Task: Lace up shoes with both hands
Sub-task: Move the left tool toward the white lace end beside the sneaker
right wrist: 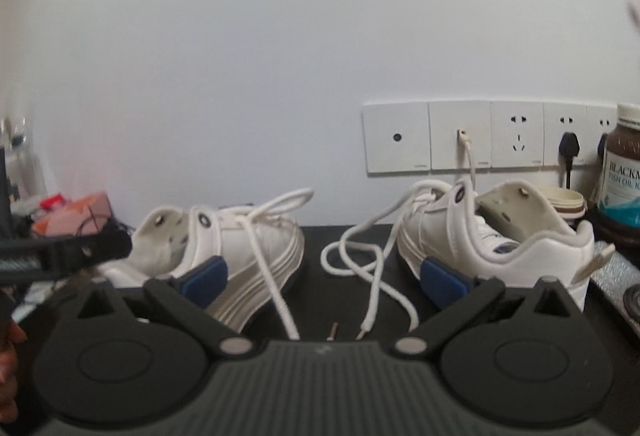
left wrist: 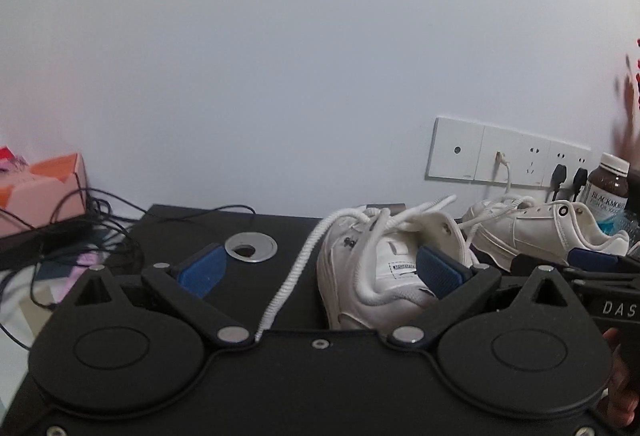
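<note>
1. Two white shoes are set on the black desk (right wrist: 344, 236): the left shoe (right wrist: 240, 256) and the right shoe (right wrist: 500, 248).
2. The left gripper (left wrist: 320, 268) and the right gripper (right wrist: 324, 276) are both spread wide, and nothing is pinched.
3. Loose laces (right wrist: 372, 268) are tangled between the shoes (easily snagged).
4. The brown bottle (right wrist: 624, 172) could be knocked over by a wide swing.

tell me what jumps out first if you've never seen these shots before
Two white sneakers on the black desk: the left shoe and the right shoe, their loose laces trailing between them. Both the left gripper and right gripper hang open, gripping nothing. A brown supplement bottle stands far right.
</note>
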`<state>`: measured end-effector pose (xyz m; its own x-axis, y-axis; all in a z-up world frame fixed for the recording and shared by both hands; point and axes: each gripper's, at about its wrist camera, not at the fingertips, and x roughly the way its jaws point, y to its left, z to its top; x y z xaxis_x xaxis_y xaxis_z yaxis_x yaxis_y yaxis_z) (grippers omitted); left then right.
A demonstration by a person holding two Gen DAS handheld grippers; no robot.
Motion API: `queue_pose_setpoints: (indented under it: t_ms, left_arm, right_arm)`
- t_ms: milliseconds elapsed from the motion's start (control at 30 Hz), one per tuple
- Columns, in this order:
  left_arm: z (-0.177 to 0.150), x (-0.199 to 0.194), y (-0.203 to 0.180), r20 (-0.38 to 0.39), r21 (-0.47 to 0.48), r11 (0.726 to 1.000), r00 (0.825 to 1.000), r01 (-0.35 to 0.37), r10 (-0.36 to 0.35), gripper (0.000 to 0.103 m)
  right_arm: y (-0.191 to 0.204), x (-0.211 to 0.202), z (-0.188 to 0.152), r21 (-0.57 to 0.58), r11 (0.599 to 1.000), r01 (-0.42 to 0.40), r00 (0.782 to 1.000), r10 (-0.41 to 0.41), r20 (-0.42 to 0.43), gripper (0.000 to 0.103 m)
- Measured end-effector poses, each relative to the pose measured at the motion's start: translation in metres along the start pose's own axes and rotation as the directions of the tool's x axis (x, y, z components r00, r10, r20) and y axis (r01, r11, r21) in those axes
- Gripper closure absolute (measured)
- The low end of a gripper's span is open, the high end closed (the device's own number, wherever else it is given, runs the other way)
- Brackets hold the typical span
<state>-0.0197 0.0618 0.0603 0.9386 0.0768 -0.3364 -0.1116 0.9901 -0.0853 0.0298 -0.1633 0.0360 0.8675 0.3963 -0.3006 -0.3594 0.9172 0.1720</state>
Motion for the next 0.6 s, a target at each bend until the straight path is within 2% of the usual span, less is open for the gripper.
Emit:
queue_pose_setpoints:
  t_ms: [67, 167, 333, 400, 467, 567, 600]
  left_arm:
    - [0.004, -0.002, 0.002, 0.006, -0.01, 1.0, 1.0, -0.009, 0.009, 0.0]
    - [0.01, 0.001, 0.014, -0.007, -0.119, 0.993, 1.0, -0.006, 0.005, 0.0]
    - [-0.005, -0.003, 0.048, 0.065, -0.216, 0.976, 0.998, 0.02, -0.006, 0.0]
    - [-0.004, 0.005, 0.061, 0.027, -0.229, 0.973, 1.0, 0.022, -0.016, 0.0]
    - [-0.001, 0.008, 0.07, 0.025, -0.263, 0.965, 1.0, 0.002, 0.004, 0.0]
    - [-0.001, 0.013, 0.072, 0.01, -0.234, 0.972, 0.999, -0.036, 0.04, 0.0]
    - [-0.002, 0.017, 0.068, -0.023, -0.2, 0.976, 0.997, -0.083, 0.08, 0.0]
  right_arm:
    - [-0.002, 0.001, -0.001, 0.01, 1.0, 0.012, 1.0, -0.012, 0.012, 0.001]
    - [-0.002, -0.001, -0.002, -0.002, 1.0, 0.021, 0.999, -0.021, 0.031, 0.001]
    - [0.0, -0.016, -0.004, 0.016, 0.997, -0.08, 0.994, 0.078, 0.079, 0.001]
    - [0.002, -0.019, -0.005, 0.011, 0.992, -0.124, 0.988, 0.123, 0.09, 0.001]
    - [0.007, -0.02, -0.005, -0.003, 0.99, -0.143, 0.985, 0.143, 0.095, 0.001]
    - [0.014, -0.022, -0.004, -0.02, 0.988, -0.151, 0.982, 0.152, 0.112, 0.001]
    - [0.015, -0.021, -0.003, -0.014, 0.987, -0.159, 0.981, 0.159, 0.112, 0.001]
